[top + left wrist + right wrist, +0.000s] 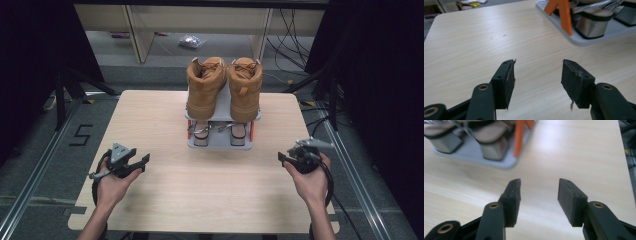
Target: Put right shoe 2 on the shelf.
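the left gripper (141, 161) and right gripper (283, 158) rest low over the near part of the worktop (210, 190), one at each side, both with jaws open and nothing between them. between and beyond them stands a grey two-tier shoe rack (220, 144): tan boots (224, 85) on top, heeled sandals (218, 132) below.

Rack (506, 162) and sandals (490, 138) blurred, cropped
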Tool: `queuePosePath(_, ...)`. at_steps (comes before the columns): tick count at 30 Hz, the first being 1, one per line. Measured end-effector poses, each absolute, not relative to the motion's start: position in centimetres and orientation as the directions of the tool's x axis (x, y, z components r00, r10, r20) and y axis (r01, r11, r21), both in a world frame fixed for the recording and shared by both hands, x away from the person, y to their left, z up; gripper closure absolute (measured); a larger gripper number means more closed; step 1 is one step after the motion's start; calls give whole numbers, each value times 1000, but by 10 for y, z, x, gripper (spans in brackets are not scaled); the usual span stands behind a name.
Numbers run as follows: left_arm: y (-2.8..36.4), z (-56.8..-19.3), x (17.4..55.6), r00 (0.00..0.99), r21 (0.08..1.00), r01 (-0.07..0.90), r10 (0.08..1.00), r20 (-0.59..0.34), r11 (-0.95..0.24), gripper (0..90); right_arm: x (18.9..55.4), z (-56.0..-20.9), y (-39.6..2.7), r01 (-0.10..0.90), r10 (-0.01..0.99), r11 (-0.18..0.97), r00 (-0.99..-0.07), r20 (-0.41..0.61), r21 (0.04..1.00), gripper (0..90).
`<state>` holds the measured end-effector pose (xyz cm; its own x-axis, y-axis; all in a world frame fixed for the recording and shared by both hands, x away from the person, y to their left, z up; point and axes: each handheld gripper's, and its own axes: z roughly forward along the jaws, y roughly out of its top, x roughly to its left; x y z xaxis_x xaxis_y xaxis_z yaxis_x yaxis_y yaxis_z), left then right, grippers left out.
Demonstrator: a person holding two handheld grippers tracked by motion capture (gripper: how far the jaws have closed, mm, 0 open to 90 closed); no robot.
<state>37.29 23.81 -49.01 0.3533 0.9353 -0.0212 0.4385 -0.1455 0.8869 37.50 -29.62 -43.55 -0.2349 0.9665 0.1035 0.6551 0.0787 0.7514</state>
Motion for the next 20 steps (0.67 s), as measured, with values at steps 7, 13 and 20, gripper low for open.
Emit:
queuePosePath(7, 245, -513, 358, 315, 910, 397, 949, -11, -121, 411, 345, -482, -314, 628, 970, -6, -186, 158, 778, 473)
queuePosePath(13, 245, -515, 354, 301, 931, 352, 953, -15, -97, 396, 338, -491, -315, 582, 972, -25, -177, 156, 813, 439)
queuePosePath(20, 241, -517, 350, 309, 939, 323, 951, 11, -116, 365, 336, -496, -311, 527, 974, -20, -183, 137, 850, 401)
